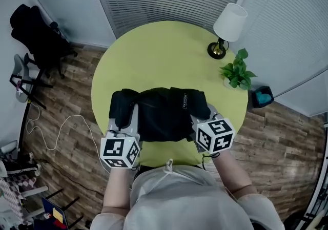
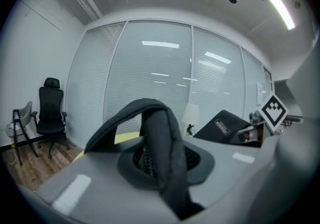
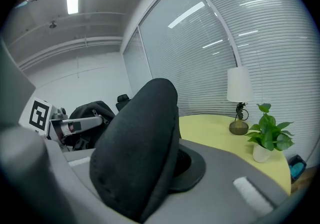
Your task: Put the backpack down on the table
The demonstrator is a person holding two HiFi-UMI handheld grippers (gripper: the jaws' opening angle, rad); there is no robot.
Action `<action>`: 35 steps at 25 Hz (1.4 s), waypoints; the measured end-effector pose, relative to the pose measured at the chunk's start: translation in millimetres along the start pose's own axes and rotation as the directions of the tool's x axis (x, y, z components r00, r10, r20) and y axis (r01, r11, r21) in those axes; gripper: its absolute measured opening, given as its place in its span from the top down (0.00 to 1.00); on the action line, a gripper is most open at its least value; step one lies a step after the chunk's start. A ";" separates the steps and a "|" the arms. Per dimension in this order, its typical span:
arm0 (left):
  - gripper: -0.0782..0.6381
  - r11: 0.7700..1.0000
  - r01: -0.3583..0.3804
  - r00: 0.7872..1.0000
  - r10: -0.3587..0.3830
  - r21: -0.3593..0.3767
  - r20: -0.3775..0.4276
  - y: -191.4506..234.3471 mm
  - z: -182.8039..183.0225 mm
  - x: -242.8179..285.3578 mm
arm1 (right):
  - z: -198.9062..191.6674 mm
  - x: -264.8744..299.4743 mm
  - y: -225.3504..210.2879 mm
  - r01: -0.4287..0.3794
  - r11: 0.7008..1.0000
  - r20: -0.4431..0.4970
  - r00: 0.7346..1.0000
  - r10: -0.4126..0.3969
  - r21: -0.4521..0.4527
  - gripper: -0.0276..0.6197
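A black backpack (image 1: 166, 113) lies spread between my two grippers, over the near half of the round yellow-green table (image 1: 154, 55). I cannot tell whether it rests on the tabletop. My left gripper (image 1: 127, 119) holds its left side and is shut on a black shoulder strap (image 2: 157, 143) that arches up between the jaws. My right gripper (image 1: 201, 120) holds the right side, shut on a wide padded black strap (image 3: 137, 153). In the left gripper view the bag's body (image 2: 225, 125) and the right gripper's marker cube (image 2: 273, 110) show at the right.
A white-shaded lamp (image 1: 228, 26) and a small potted plant (image 1: 237, 70) stand at the table's far right. A black office chair (image 1: 38, 37) is on the wooden floor at the left, with a white cable (image 1: 56, 131) nearby. A blue bin (image 1: 262, 97) sits by the right wall.
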State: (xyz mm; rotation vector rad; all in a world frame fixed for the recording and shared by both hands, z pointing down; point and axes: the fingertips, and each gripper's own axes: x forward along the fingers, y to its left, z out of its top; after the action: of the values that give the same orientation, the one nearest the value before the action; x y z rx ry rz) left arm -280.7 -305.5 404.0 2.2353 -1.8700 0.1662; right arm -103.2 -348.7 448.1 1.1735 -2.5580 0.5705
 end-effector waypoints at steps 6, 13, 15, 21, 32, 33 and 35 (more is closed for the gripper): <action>0.83 0.995 0.094 0.995 -0.093 0.016 -0.022 9.7 -0.8 44.6 | 6.8 18.8 -23.3 0.104 0.994 -0.003 0.995 -0.104 0.032 0.91; 0.83 0.984 0.172 0.983 -0.169 0.035 -0.064 16.3 -9.8 94.7 | 4.6 40.5 -53.7 0.201 0.978 -0.023 0.980 -0.199 0.065 0.91; 0.83 0.982 0.186 0.980 -0.183 0.037 -0.077 16.3 -14.4 104.2 | 1.4 44.1 -60.0 0.219 0.973 -0.033 0.976 -0.217 0.072 0.91; 0.83 0.975 0.221 0.970 -0.215 0.038 -0.113 15.9 -27.8 122.5 | -8.0 52.2 -72.9 0.261 0.962 -0.057 0.965 -0.258 0.075 0.90; 0.82 0.973 0.231 0.965 -0.227 0.014 -0.128 24.9 -40.8 132.6 | -19.1 59.1 -79.3 0.279 0.957 -0.085 0.958 -0.272 0.081 0.89; 0.82 0.973 0.229 0.966 -0.226 0.011 -0.127 26.0 -41.8 131.7 | -20.2 58.8 -79.4 0.282 0.956 -0.087 0.957 -0.275 0.081 0.89; 0.82 0.974 0.225 0.966 -0.223 0.003 -0.129 28.0 -44.5 130.1 | -22.9 58.8 -79.5 0.288 0.955 -0.092 0.955 -0.280 0.077 0.88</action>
State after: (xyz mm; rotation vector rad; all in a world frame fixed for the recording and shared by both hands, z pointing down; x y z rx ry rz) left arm -282.0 -423.8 479.4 2.3656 -1.5443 0.2809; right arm -77.7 -424.5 510.7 1.4849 -2.2610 0.6534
